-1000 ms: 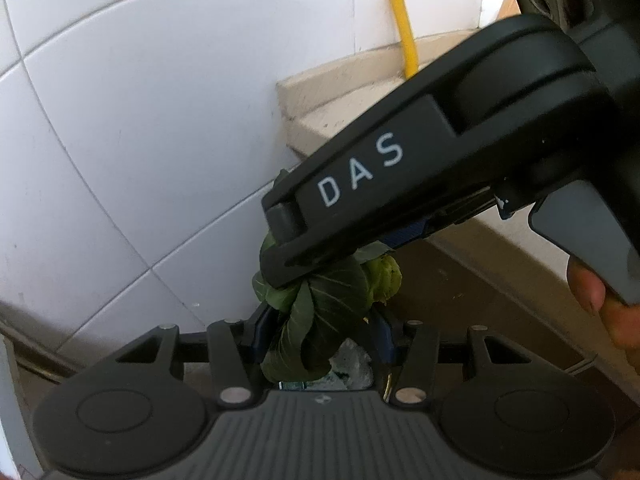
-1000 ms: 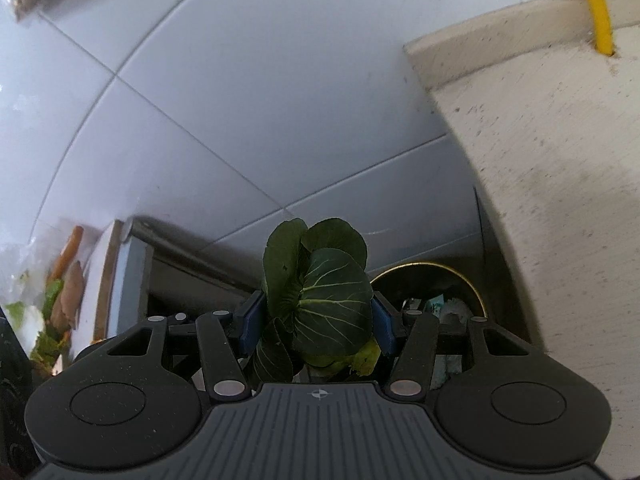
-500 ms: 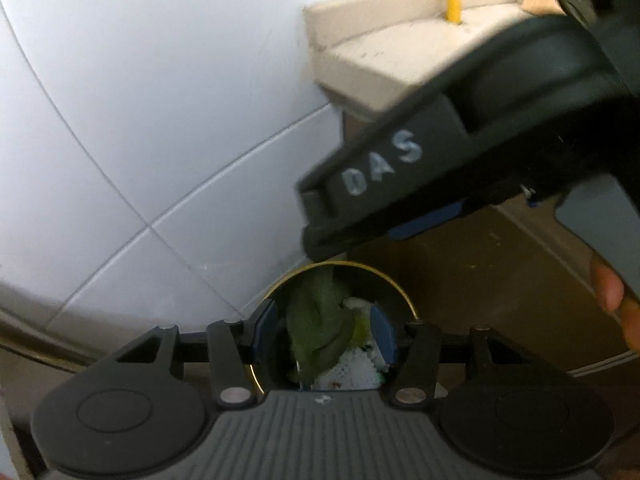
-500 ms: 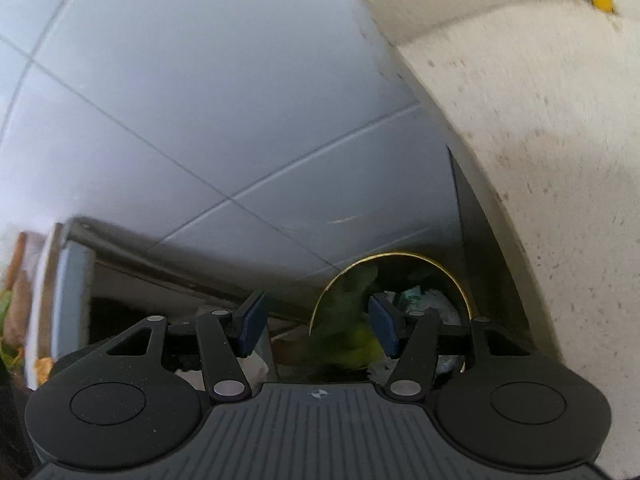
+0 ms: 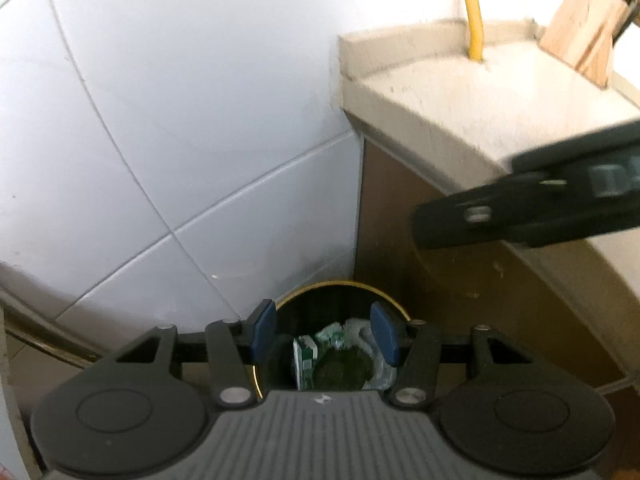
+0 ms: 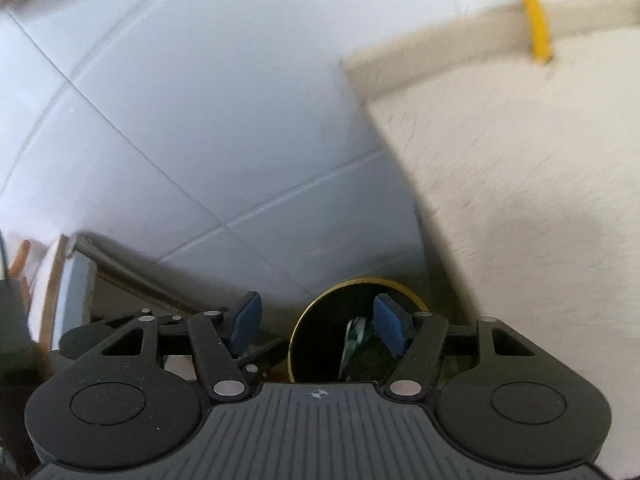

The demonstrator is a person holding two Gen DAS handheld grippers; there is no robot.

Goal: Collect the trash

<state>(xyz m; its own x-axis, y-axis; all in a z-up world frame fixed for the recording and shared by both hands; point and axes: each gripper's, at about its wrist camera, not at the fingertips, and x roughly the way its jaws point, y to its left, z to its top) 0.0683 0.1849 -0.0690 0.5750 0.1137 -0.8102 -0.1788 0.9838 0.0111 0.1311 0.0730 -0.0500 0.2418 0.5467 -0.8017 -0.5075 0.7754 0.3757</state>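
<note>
A: Left gripper (image 5: 323, 334)?
B: Hanging above the round bin (image 5: 340, 285), aimed steeply down. Blue fingers (image 5: 383, 333) apart, clamped on nothing, only air between the pads.

A: And the bin itself?
B: Dark inside, thin gold rim, tucked into the corner where the white tiled wall (image 5: 168, 120) meets the brown side of the bench (image 5: 460, 92).

A: Trash?
B: Down in the bin: a dark green leaf (image 5: 340, 368) on top of crumpled white-and-green wrappers (image 5: 306, 356). Well below the fingers, touching neither.

A: Right gripper (image 6: 316, 322)?
B: Also over the bin (image 6: 320, 328), set a bit to its left in the right wrist view. Fingers (image 6: 388, 328) wide and opening further, nothing between them. Right pad lined up in front of the bin mouth, left pad out over the floor beside it. Seen from the left wrist camera too, as a blurred black bar crossing in front of the bench edge (image 5: 532, 212).

A: Anything else around?
B: Yellow pipe (image 5: 474, 12) rising from the bench top against the wall. Wooden block (image 5: 580, 36) farther right on the bench. At the far left of the right wrist view, a white board edge (image 6: 52, 292); too blurred to tell more.
</note>
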